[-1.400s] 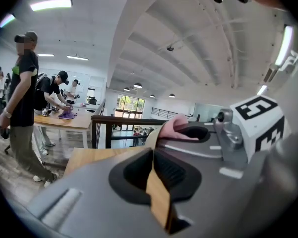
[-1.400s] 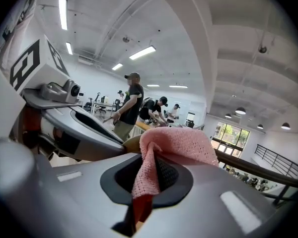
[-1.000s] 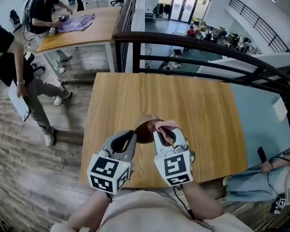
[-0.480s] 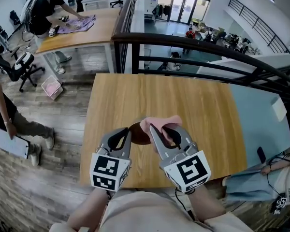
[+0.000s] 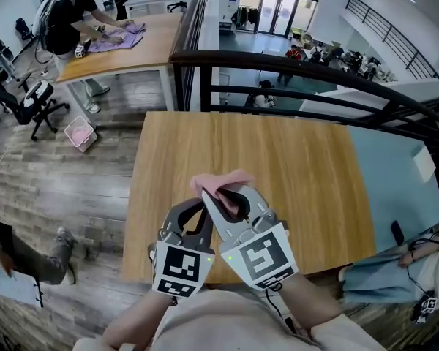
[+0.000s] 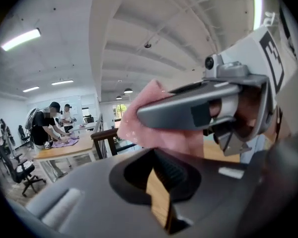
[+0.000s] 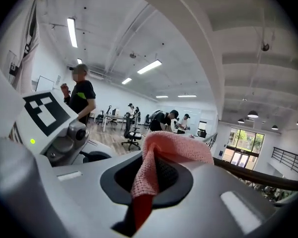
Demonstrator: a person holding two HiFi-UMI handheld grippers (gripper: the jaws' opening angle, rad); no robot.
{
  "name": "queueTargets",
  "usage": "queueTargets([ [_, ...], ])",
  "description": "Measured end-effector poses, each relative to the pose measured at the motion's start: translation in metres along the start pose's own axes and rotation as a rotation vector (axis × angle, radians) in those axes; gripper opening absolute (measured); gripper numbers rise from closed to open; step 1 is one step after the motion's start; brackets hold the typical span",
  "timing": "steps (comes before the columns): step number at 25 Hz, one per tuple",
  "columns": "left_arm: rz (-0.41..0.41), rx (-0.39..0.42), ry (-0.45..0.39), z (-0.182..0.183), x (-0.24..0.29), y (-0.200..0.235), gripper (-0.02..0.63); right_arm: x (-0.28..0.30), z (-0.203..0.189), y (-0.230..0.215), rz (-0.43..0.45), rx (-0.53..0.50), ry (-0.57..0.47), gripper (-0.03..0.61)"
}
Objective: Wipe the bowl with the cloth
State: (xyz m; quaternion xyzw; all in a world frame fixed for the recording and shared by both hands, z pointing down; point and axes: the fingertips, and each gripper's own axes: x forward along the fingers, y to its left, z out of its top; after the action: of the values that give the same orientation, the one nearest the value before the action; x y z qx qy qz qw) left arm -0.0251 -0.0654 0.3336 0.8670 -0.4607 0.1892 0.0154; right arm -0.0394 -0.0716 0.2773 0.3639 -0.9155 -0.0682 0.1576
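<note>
My right gripper [image 5: 221, 196] is shut on a pink cloth [image 5: 221, 183], which bunches up out of its jaws [image 7: 164, 148]. It lies slanted across my left gripper [image 5: 196, 216], whose jaws are shut. In the left gripper view the cloth [image 6: 139, 125] and a grey right finger [image 6: 188, 108] hang just above the left jaws, and only wood colour shows through their slit. I see no bowl in any view; the crossed grippers cover where it was. Both grippers are raised over the table's near edge and tilt upward.
The wooden table [image 5: 293, 167] stretches away to a black railing [image 5: 314, 72]. At the far left, people work at another table [image 5: 124, 46], with an office chair [image 5: 22, 101] and a pink basket [image 5: 79, 132] on the floor. A person [image 5: 36, 265] walks at the lower left.
Both grippers have risen toward me and drifted left, the right crossing over the left. The brown bowl seen between them earlier is now covered. A person has walked down the left side.
</note>
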Motion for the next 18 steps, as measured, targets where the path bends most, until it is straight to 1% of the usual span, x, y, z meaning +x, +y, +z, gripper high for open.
queueTargets([
  [6, 0.017, 0.045, 0.007, 0.002, -0.007, 0.0, 0.005, 0.004, -0.014, 0.012, 0.022, -0.068, 0.072, 0.015],
  [11, 0.018, 0.057, 0.01, -0.004, -0.004, 0.0, 0.005, 0.005, -0.022, 0.006, -0.007, -0.083, 0.107, 0.015],
  [14, 0.017, 0.045, 0.01, -0.006, -0.003, 0.003, 0.005, 0.005, -0.024, -0.003, -0.032, -0.087, 0.118, 0.015],
  [18, 0.012, -0.011, 0.001, -0.006, -0.001, 0.011, 0.005, 0.001, -0.025, -0.02, -0.076, -0.087, 0.134, 0.015],
])
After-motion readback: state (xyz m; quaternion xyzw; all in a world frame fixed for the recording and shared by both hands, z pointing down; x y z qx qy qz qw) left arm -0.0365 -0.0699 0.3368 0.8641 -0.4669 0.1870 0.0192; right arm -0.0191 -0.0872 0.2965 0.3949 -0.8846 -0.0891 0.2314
